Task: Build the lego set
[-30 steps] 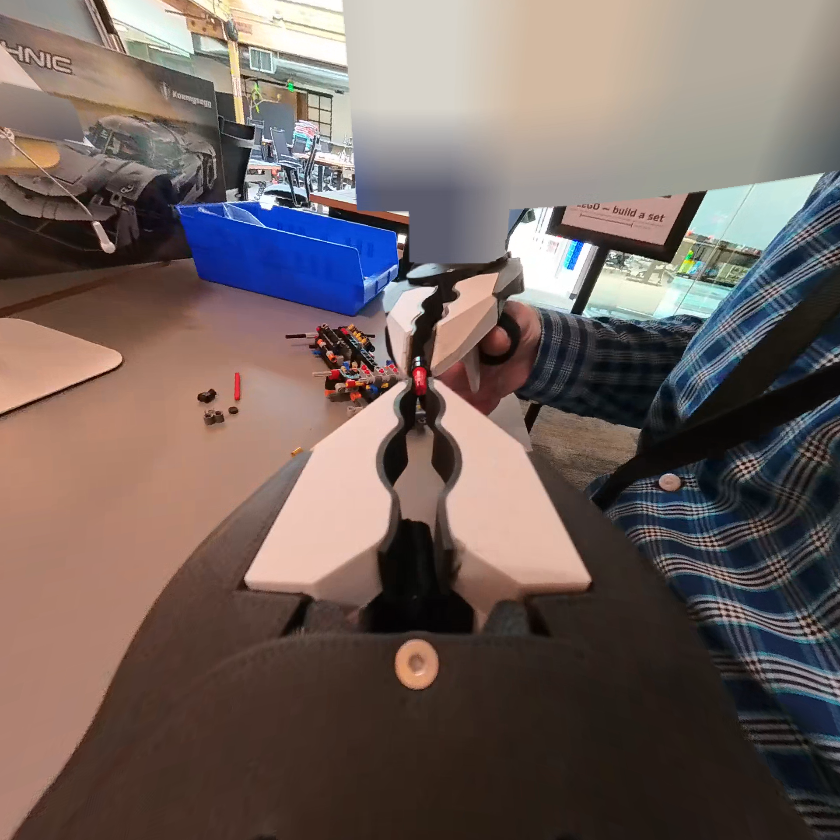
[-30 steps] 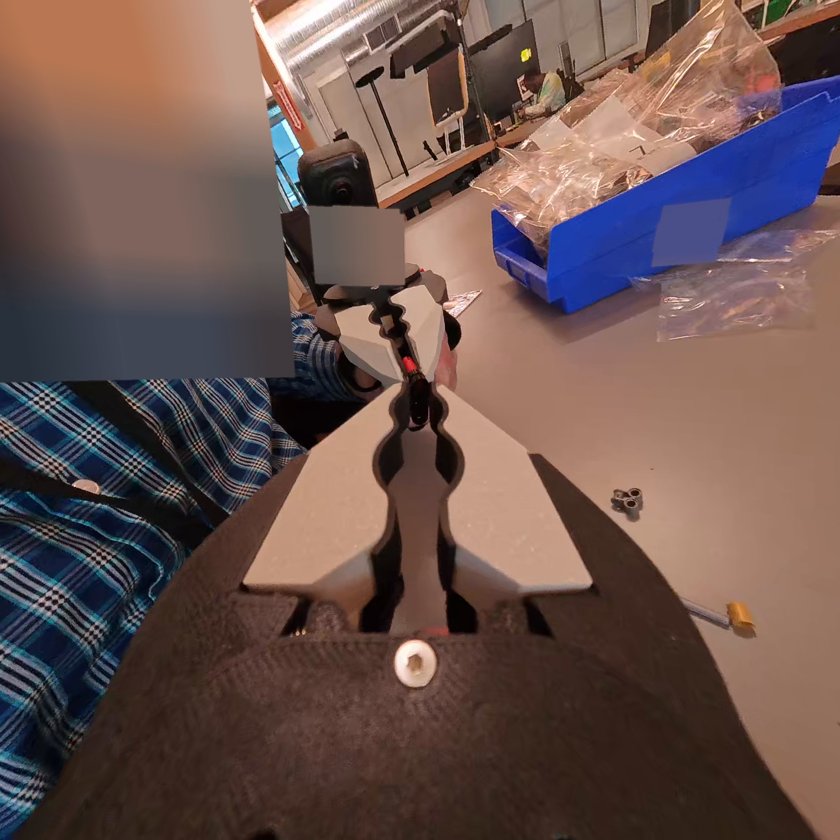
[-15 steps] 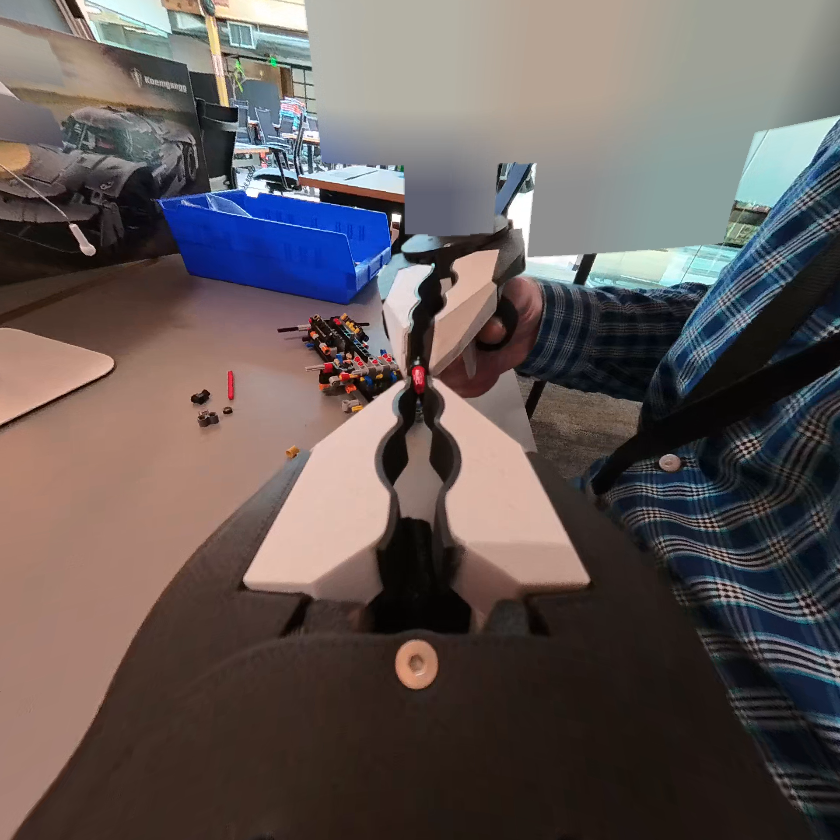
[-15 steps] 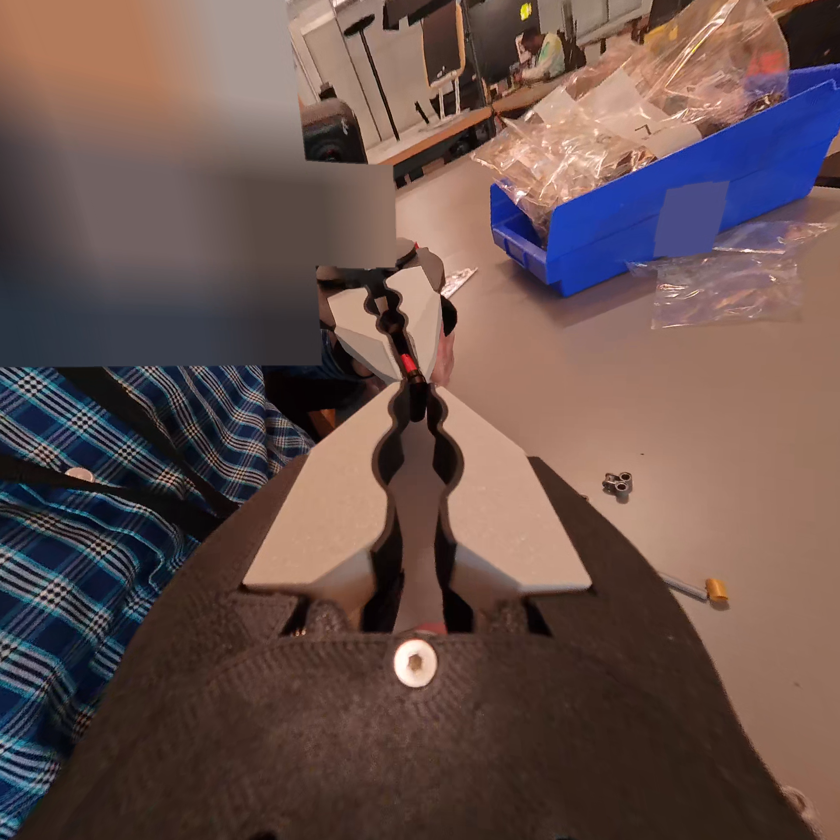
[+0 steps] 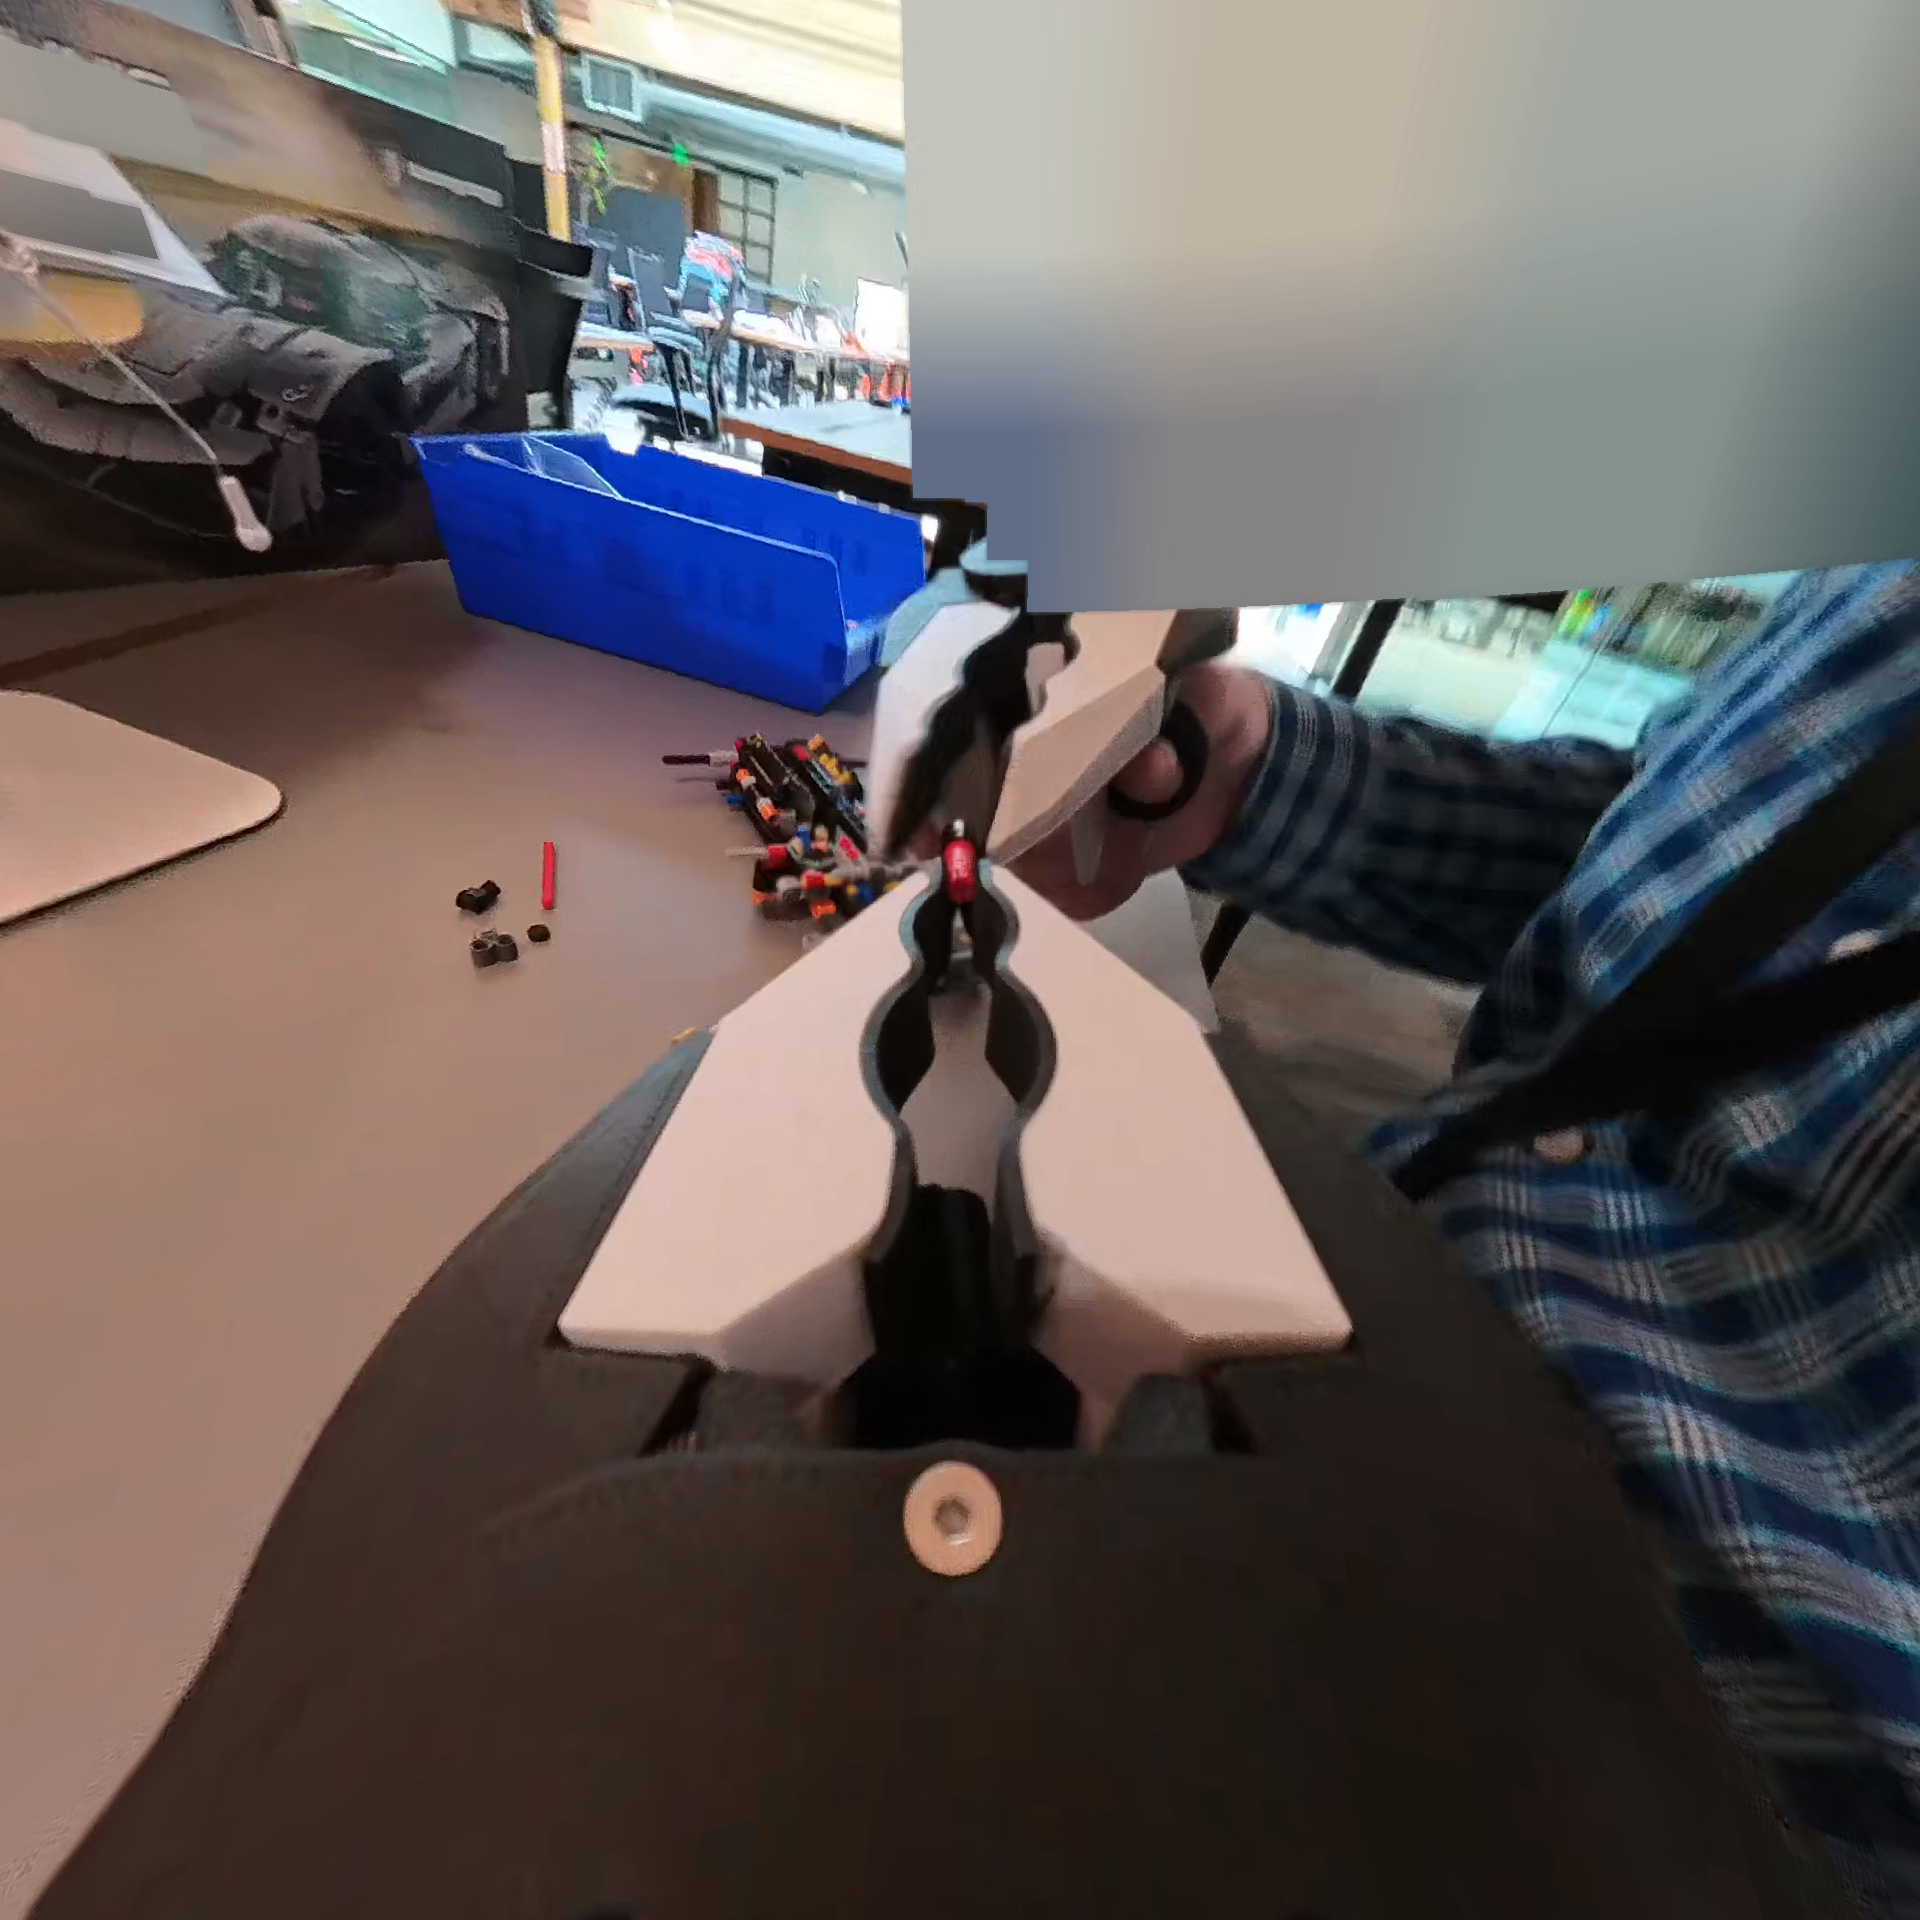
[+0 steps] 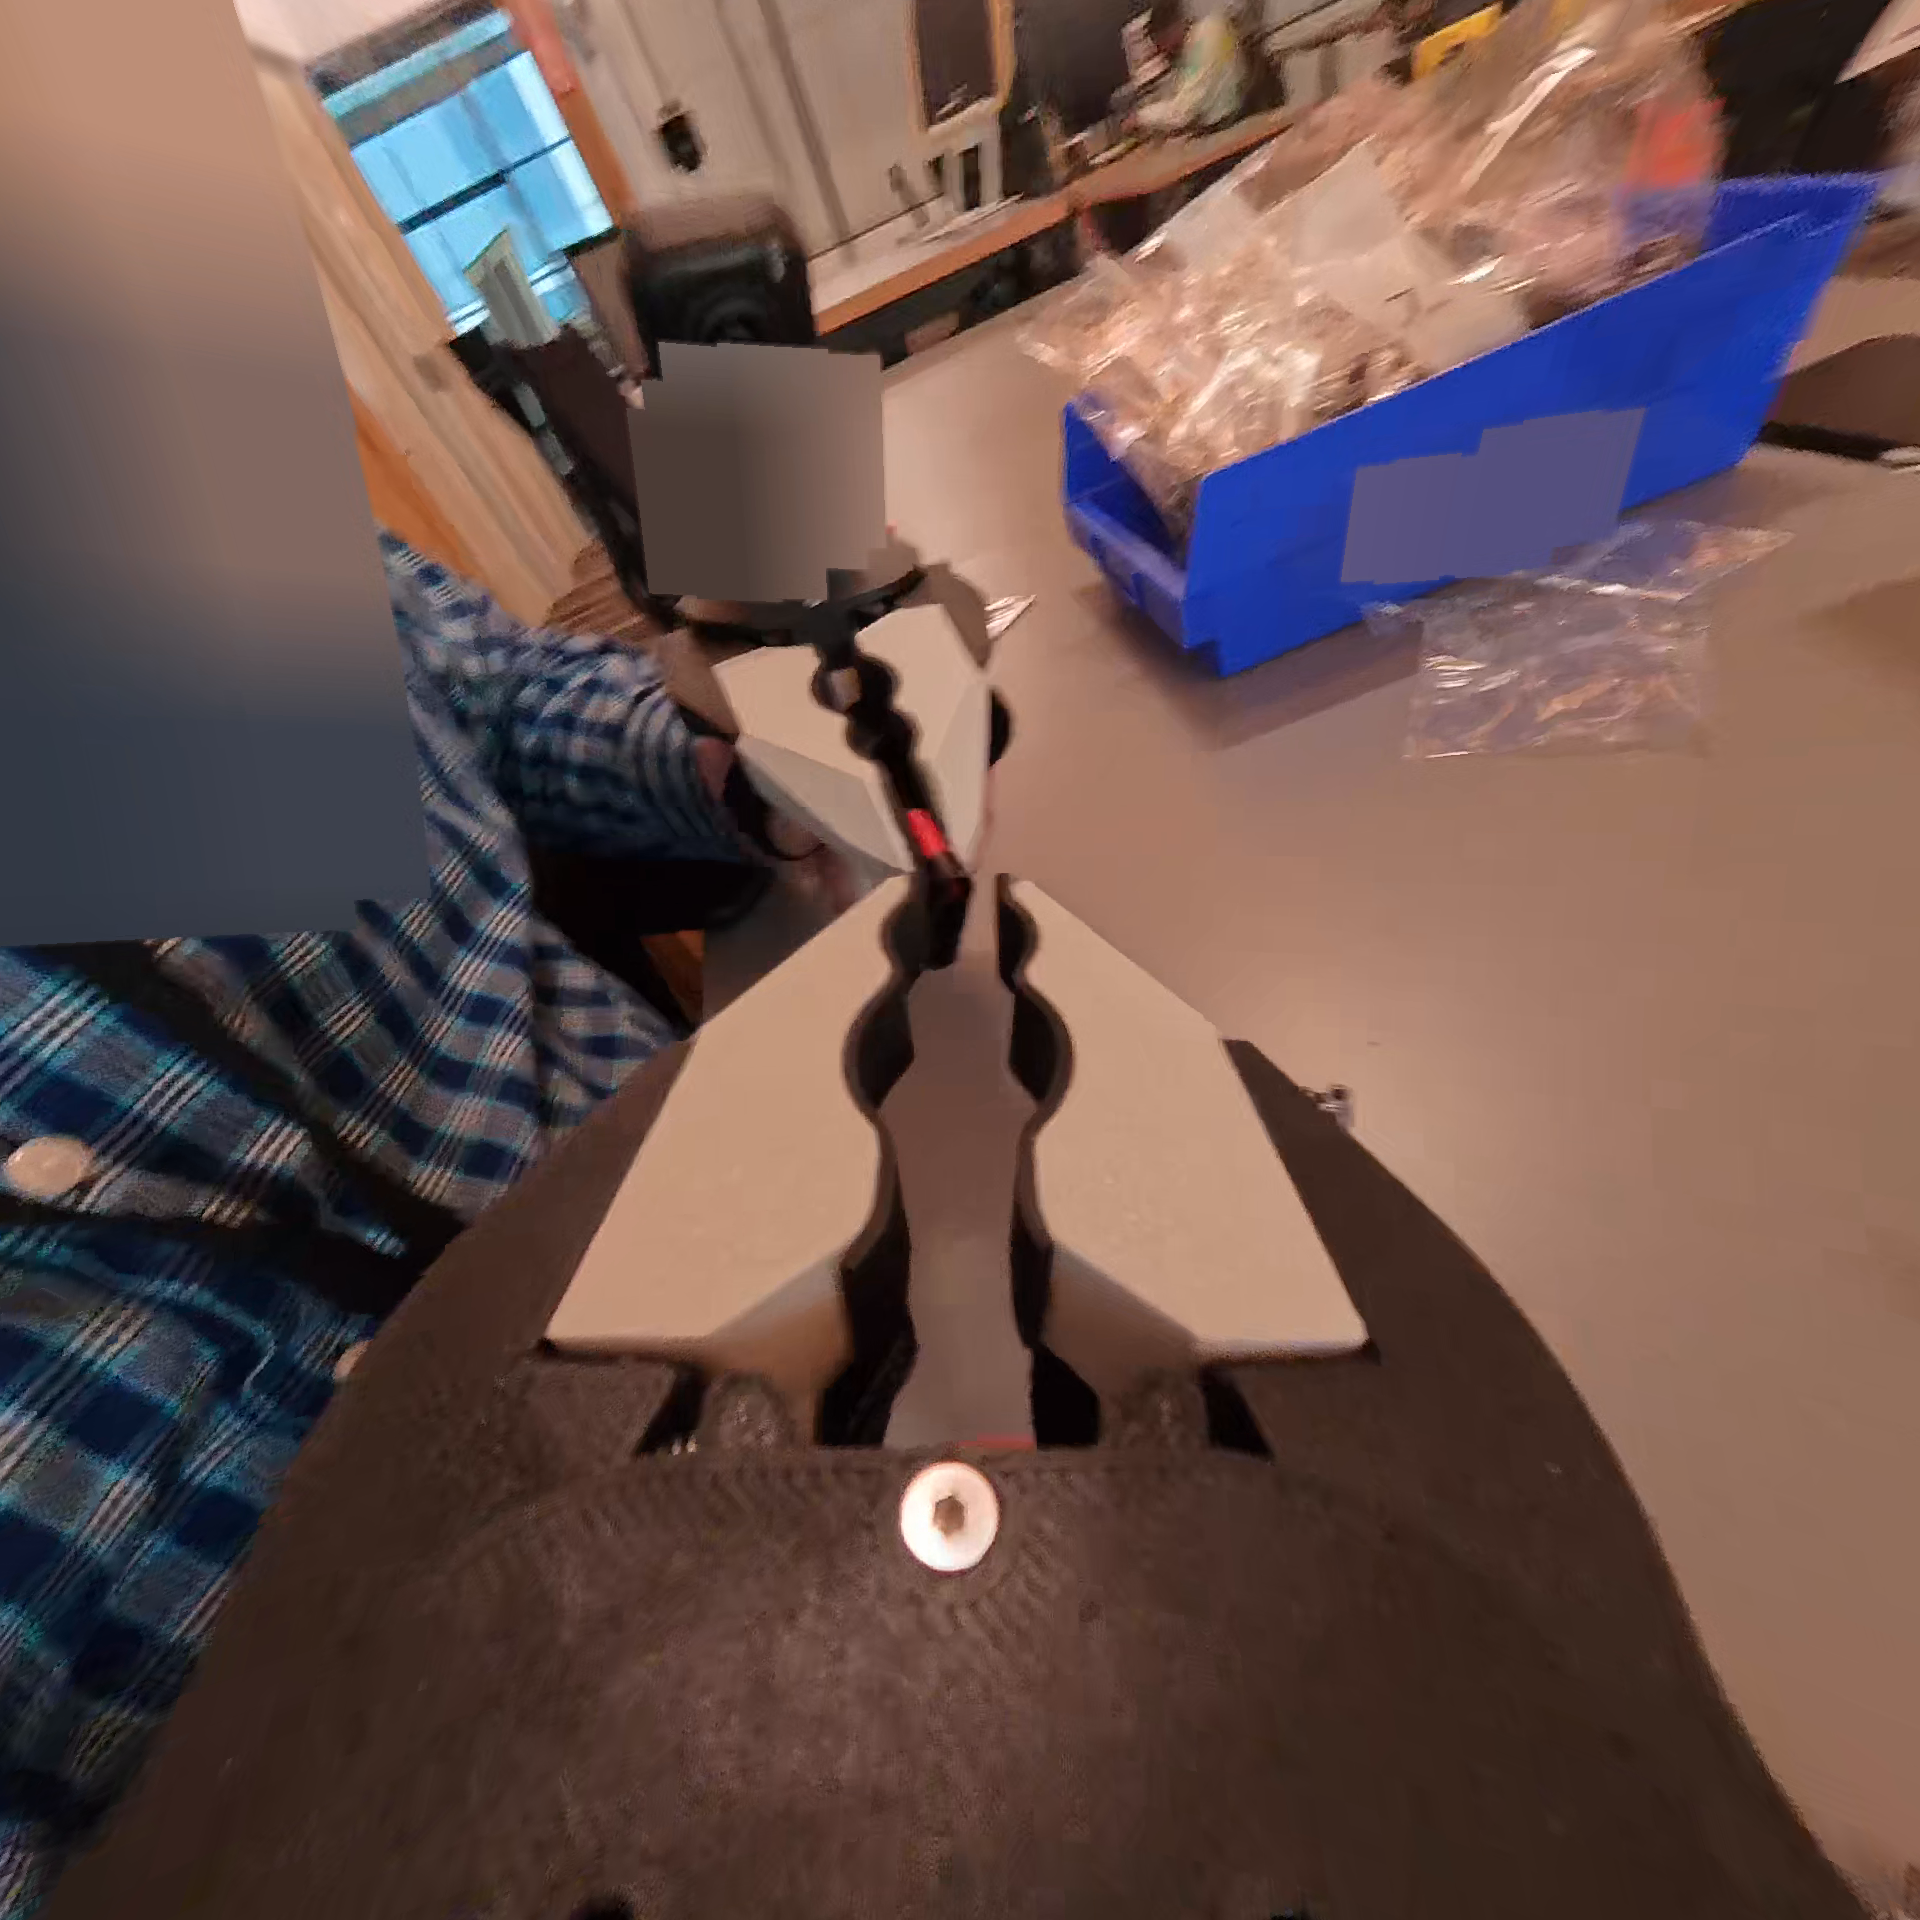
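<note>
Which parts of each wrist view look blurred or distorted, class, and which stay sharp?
Left wrist view: the right gripper and plaid sleeve smear, while the red piece stays fairly crisp. Right wrist view: the blue bin and plastic bags smear, and wide-angle bending curves the table edges.

Grey table (image 5: 260, 1091) bears blue bin (image 5: 665, 566), lego assembly (image 5: 800, 821).

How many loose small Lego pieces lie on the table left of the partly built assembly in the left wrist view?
4: a red axle, a black piece, a grey connector, a tiny dark round piece. Others may be hidden behind the left gripper.
</note>
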